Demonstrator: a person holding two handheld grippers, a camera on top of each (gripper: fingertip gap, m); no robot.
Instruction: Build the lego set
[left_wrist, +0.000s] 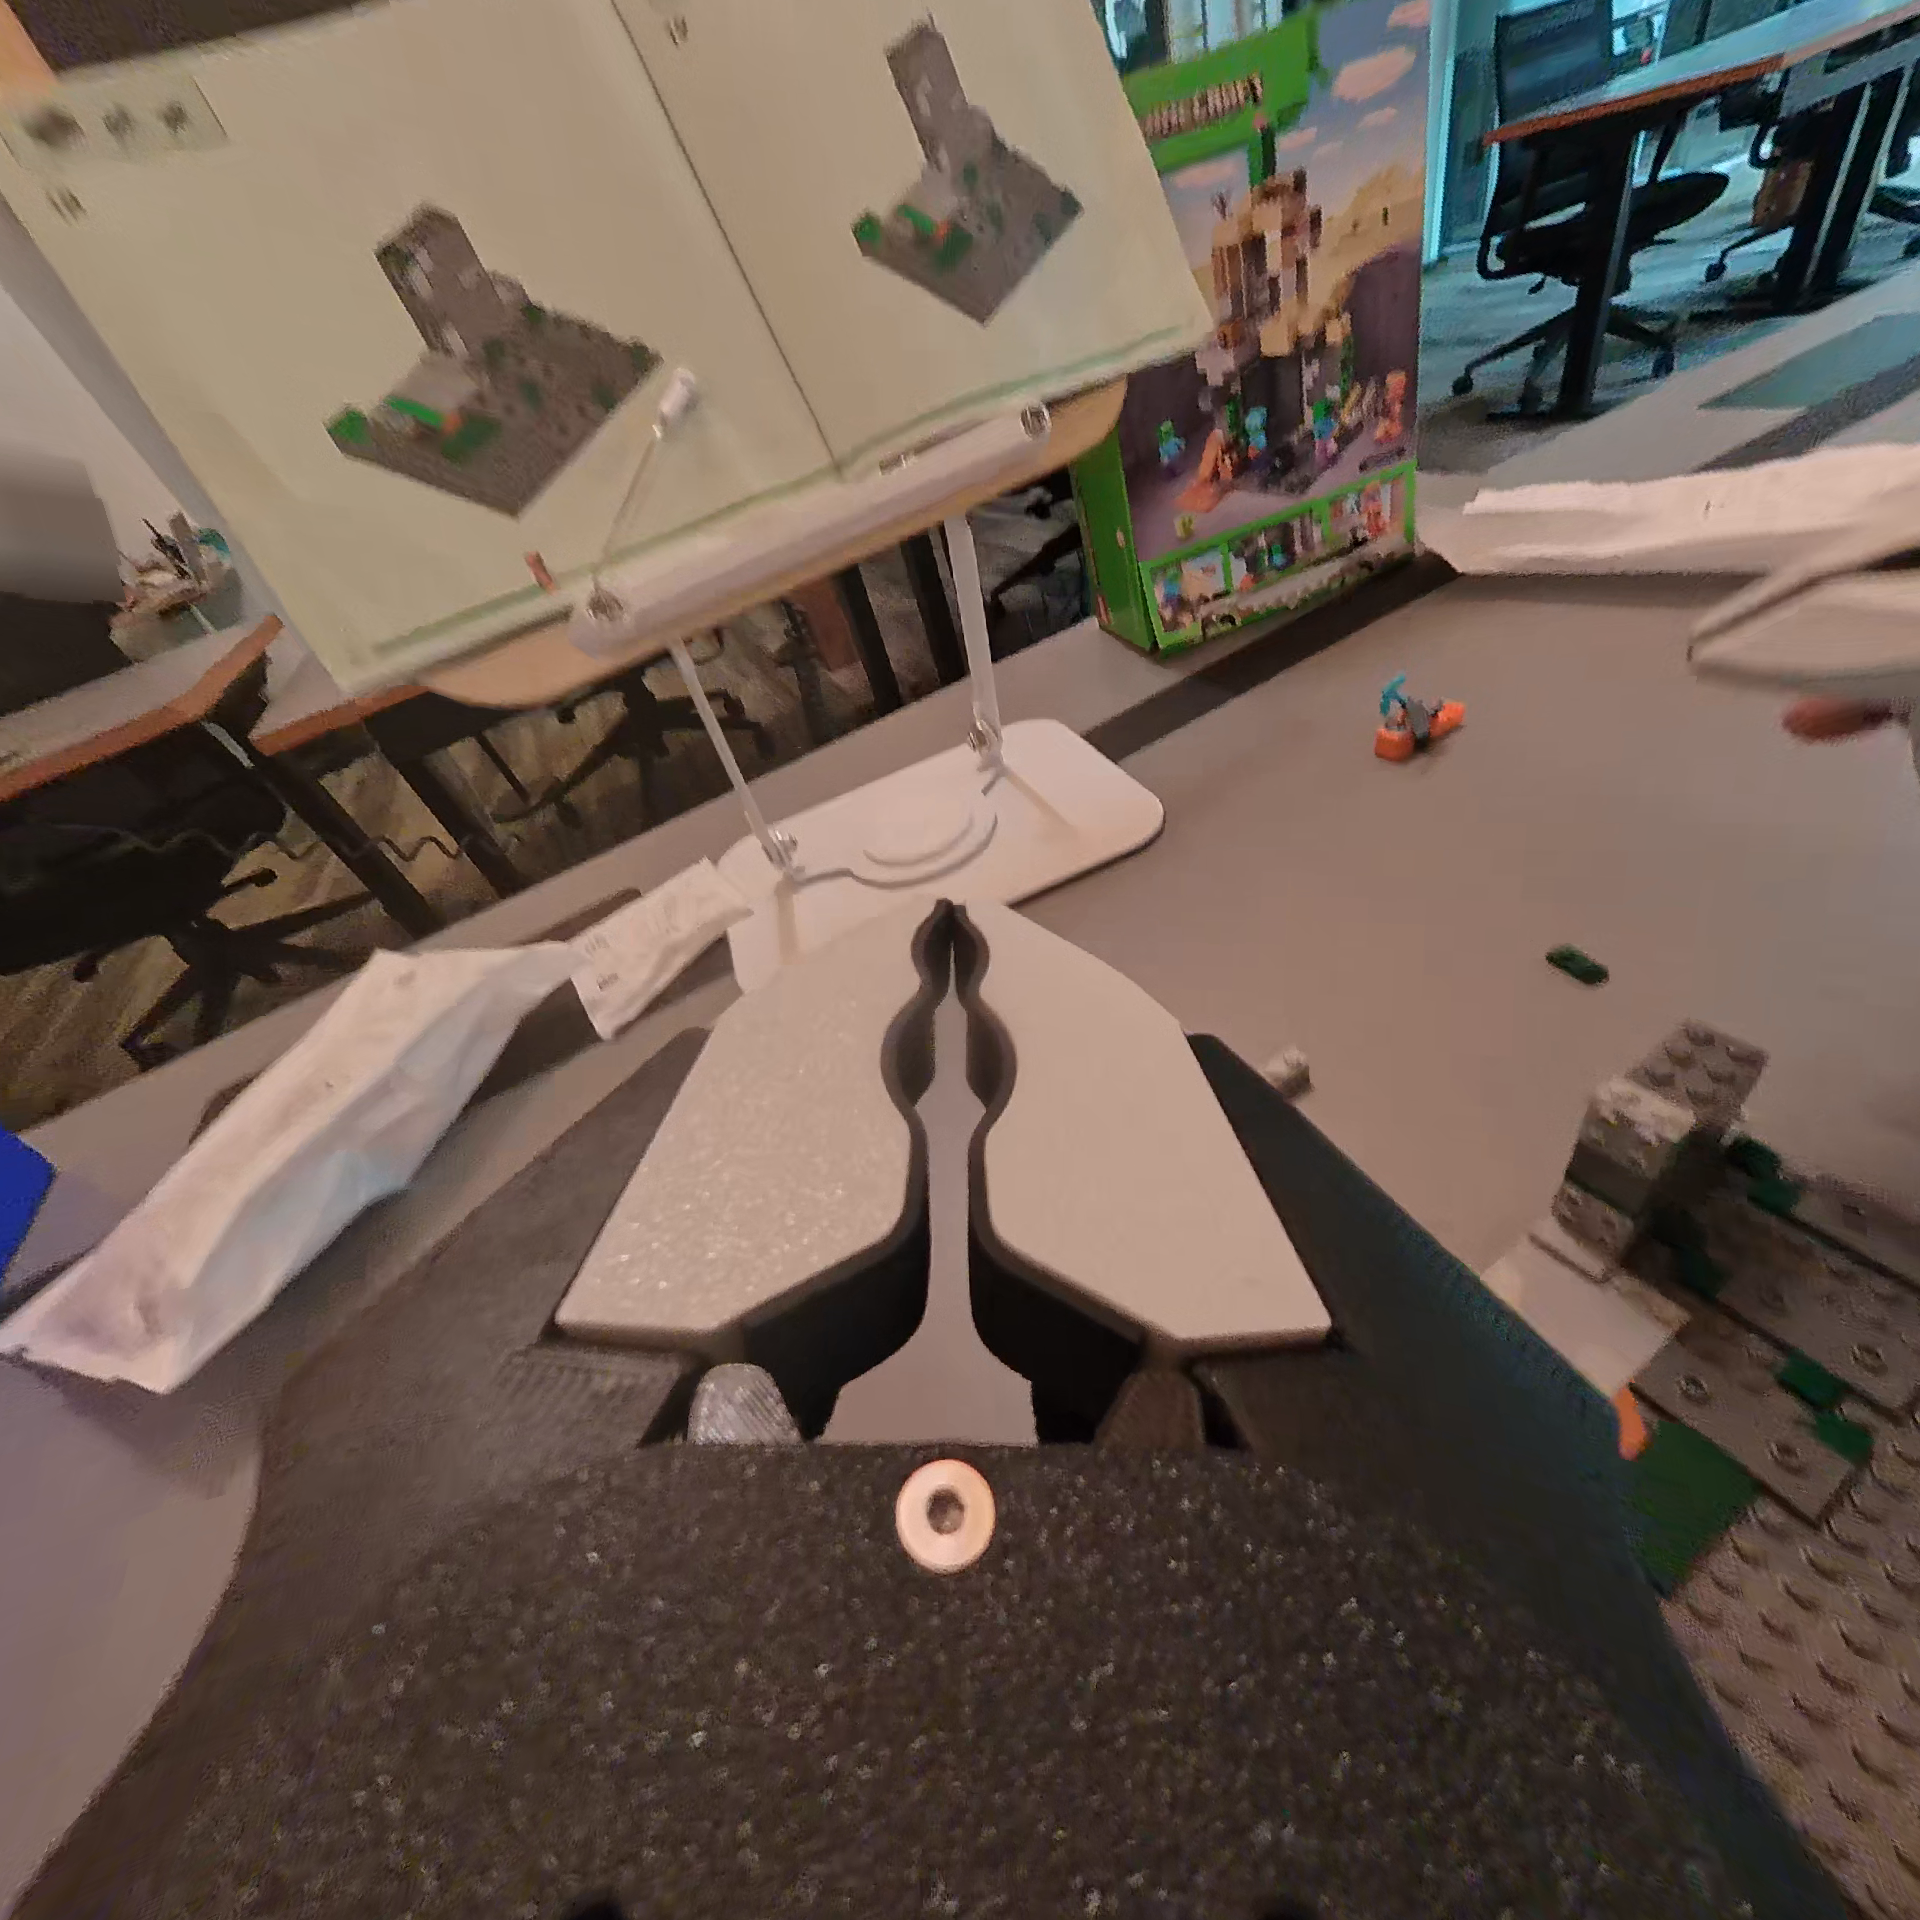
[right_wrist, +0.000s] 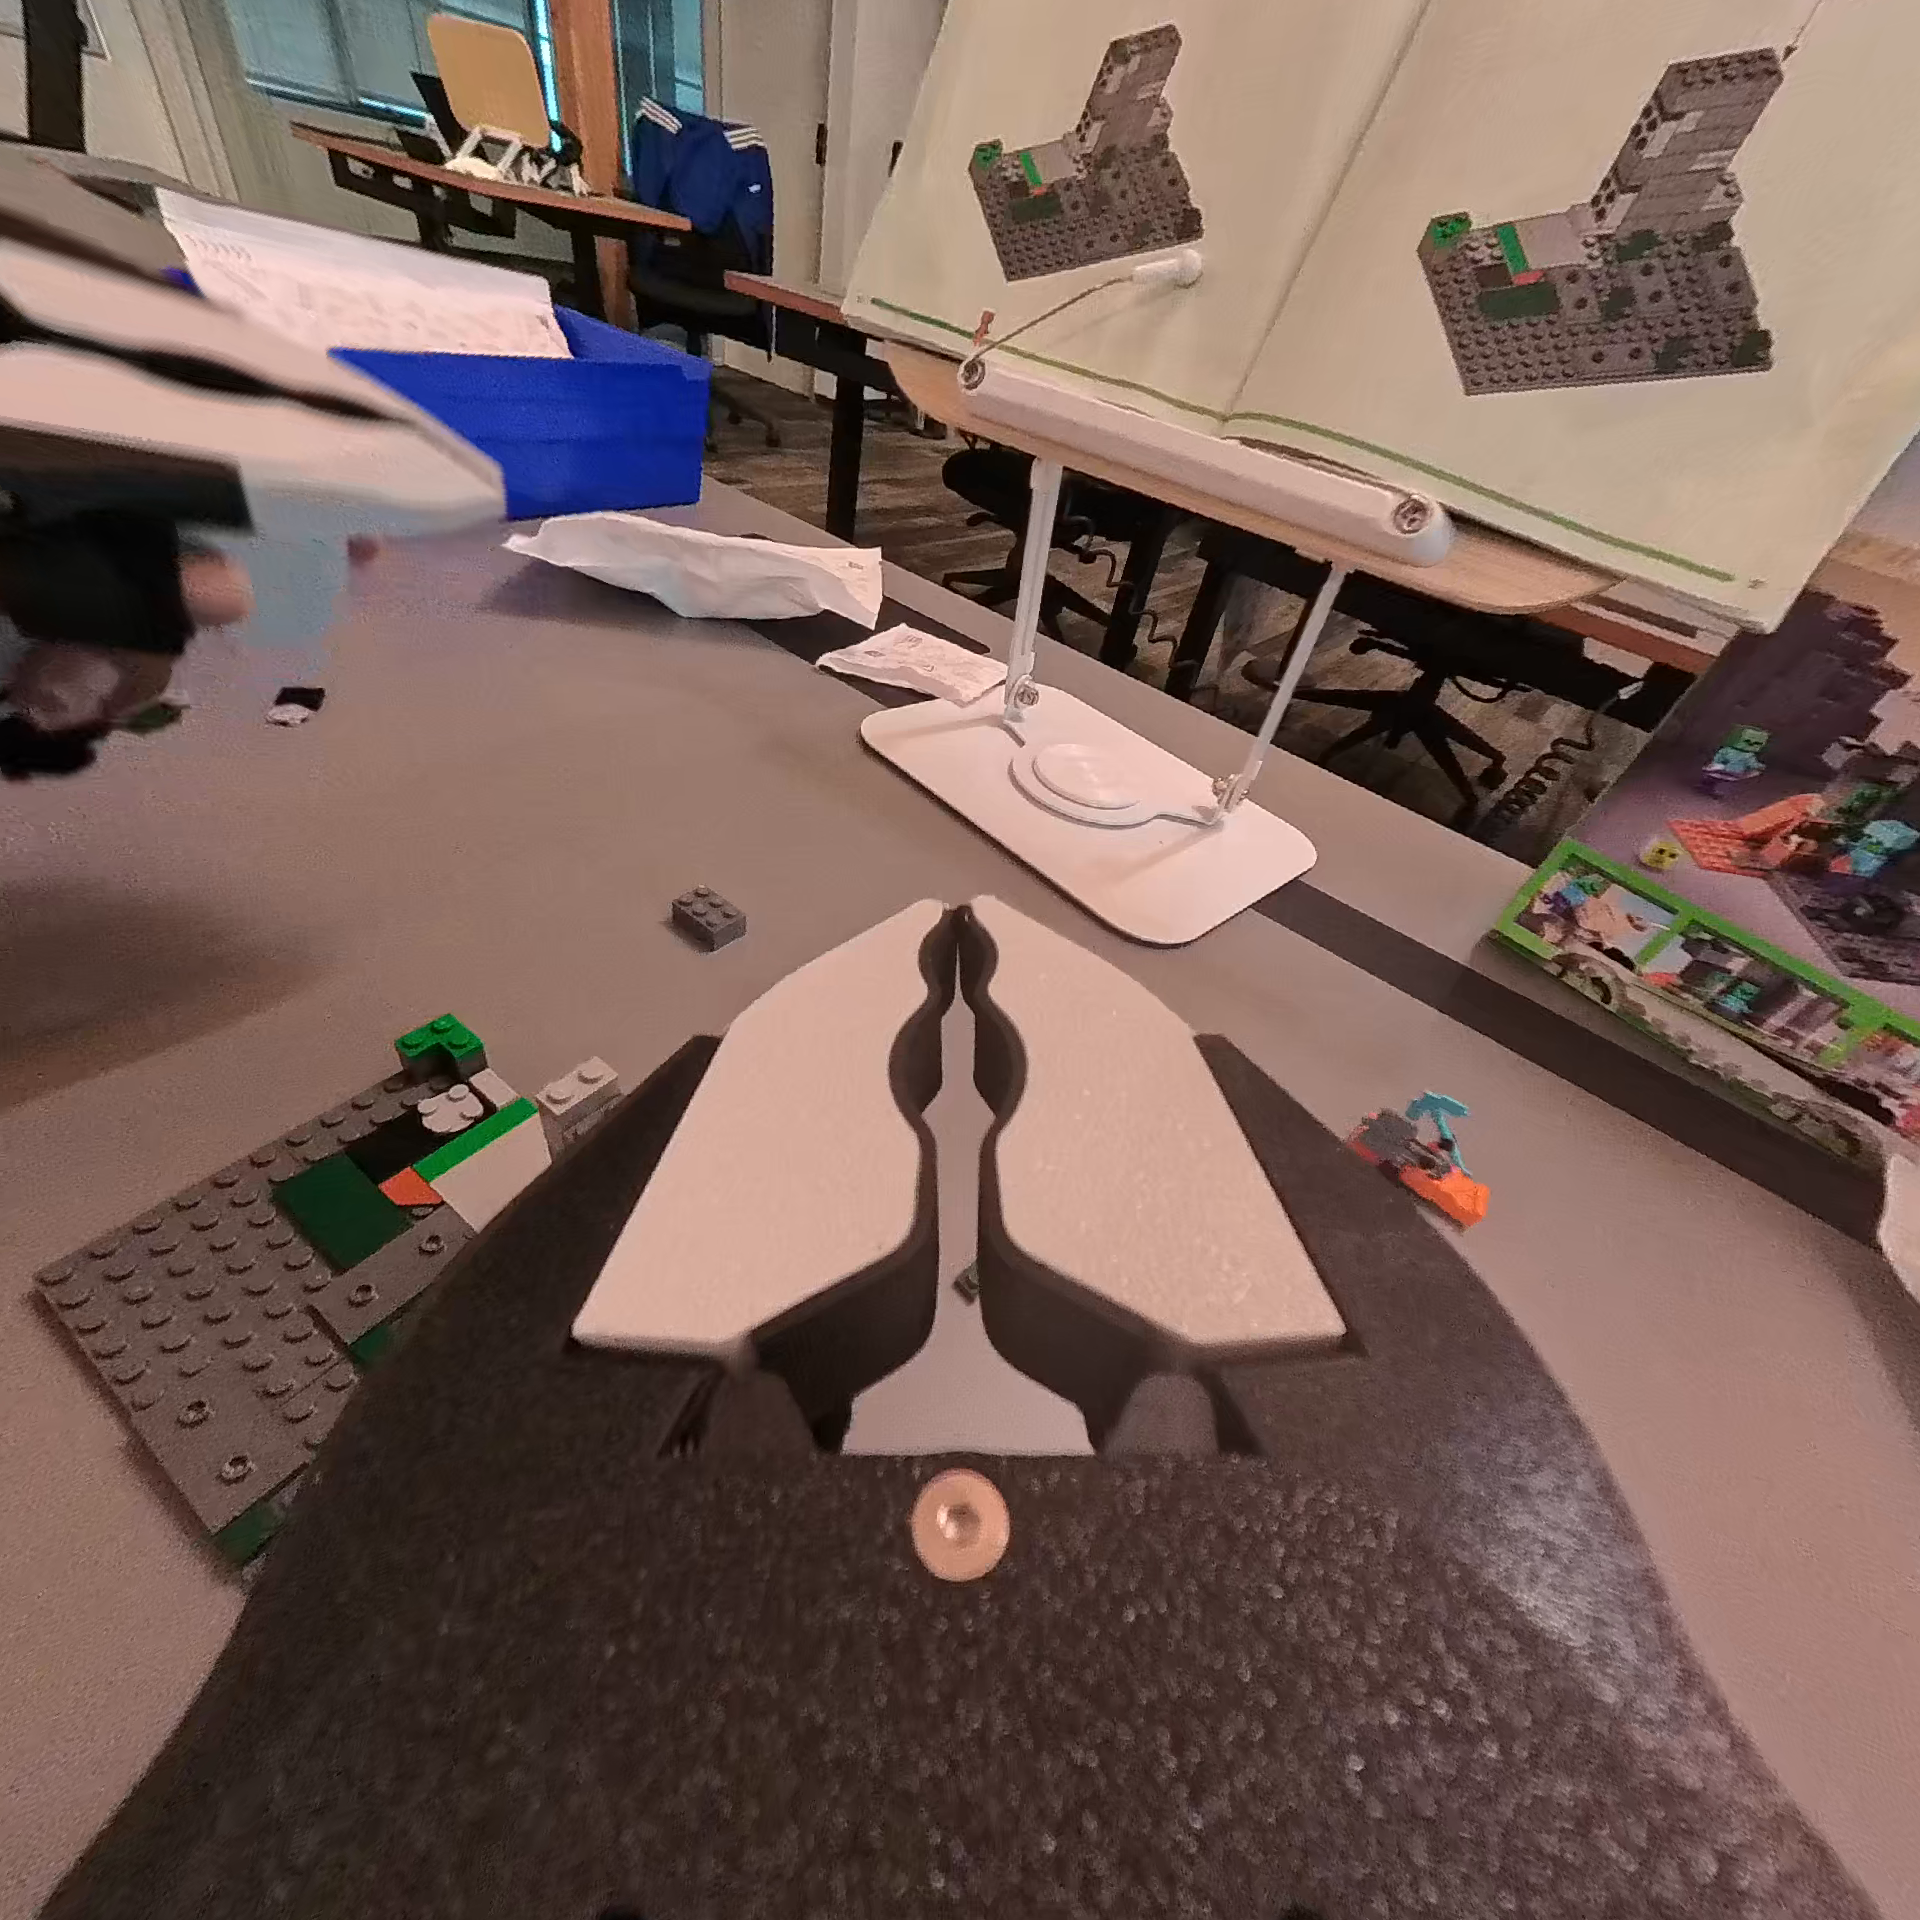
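Note:
The grey baseplate of the lego build lies at the lower left of the right wrist view, with green, black, orange and light grey tiles on it and a green brick at its far corner. In the left wrist view the build is at the lower right with a grey tower on it. My left gripper is shut and empty above the table. My right gripper is shut at the tips. A small dark piece shows through the gap between its fingers.
A loose dark grey brick, an orange and blue figure, a dark green piece, the booklet stand's white base, the open instruction booklet, the lego box, white paper bags and a blue bin are on the table. Spacing between my two grippers at the tips: around 20 cm. The green brick is about 15 cm from both grippers' fingertips. The build is about 15 cm from my right fingertips. The grey baseplate is about equally far from each gripper, around 20 cm.

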